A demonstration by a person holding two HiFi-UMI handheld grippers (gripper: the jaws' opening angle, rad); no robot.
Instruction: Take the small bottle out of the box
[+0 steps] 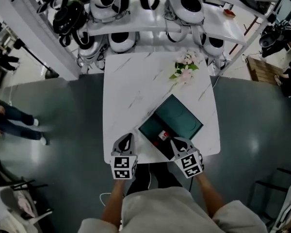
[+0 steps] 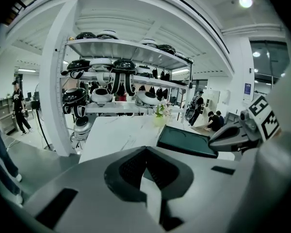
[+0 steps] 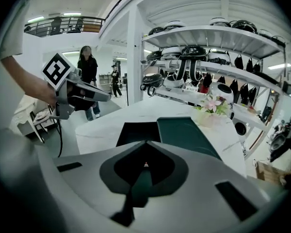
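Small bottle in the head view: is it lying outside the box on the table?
No, the small bottle lies inside the open dark box, at its end nearest the person.

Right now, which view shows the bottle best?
The head view: it looks down into the open box and shows the bottle inside. The right gripper view shows at most a red speck; the left gripper view shows only the lid.

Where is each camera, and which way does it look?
Head view: on the person's head, looking down at table, box, left hand-held gripper, right hand-held gripper, forearms.
Left gripper view: on the left one, facing shelves across the table; its shut jaws show.
Right gripper view: on the right one, facing likewise; shut jaws show.
Both gripper views share box and flowers.
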